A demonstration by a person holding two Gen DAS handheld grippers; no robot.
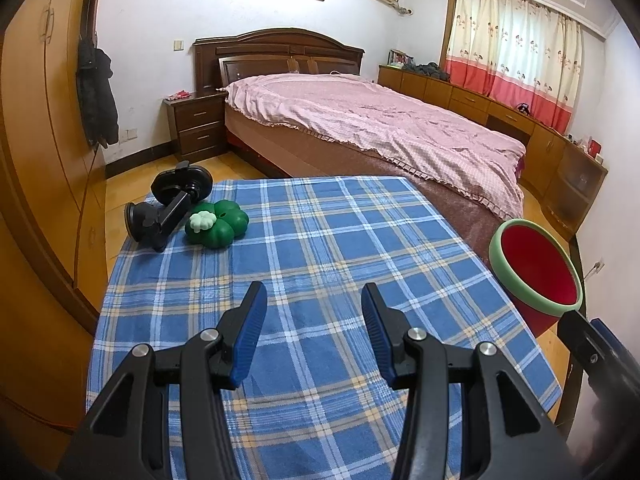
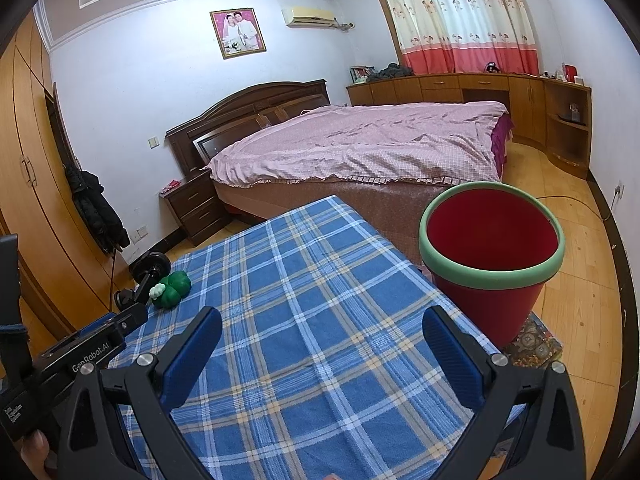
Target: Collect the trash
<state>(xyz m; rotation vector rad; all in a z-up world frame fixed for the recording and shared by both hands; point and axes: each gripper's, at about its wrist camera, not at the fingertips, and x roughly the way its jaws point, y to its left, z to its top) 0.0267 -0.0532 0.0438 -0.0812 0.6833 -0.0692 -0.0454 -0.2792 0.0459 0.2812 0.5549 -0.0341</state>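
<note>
Both my claws hang released over the plaid counter (image 1: 320,240): left claw (image 1: 314,336), right claw (image 2: 320,354). The green clover toy (image 1: 218,224) lies at eleven o'clock of the left claw, touching a black mount (image 1: 168,208); red bin (image 2: 492,260) at one o'clock of the right.

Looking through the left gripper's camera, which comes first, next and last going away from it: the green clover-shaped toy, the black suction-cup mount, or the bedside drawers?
1. Green clover-shaped toy, on the plaid tablecloth, ahead-left of the left gripper.
2. Black suction-cup mount, just beyond it at the table's far-left corner.
3. Bedside drawers, on the floor beside the bed.
</note>
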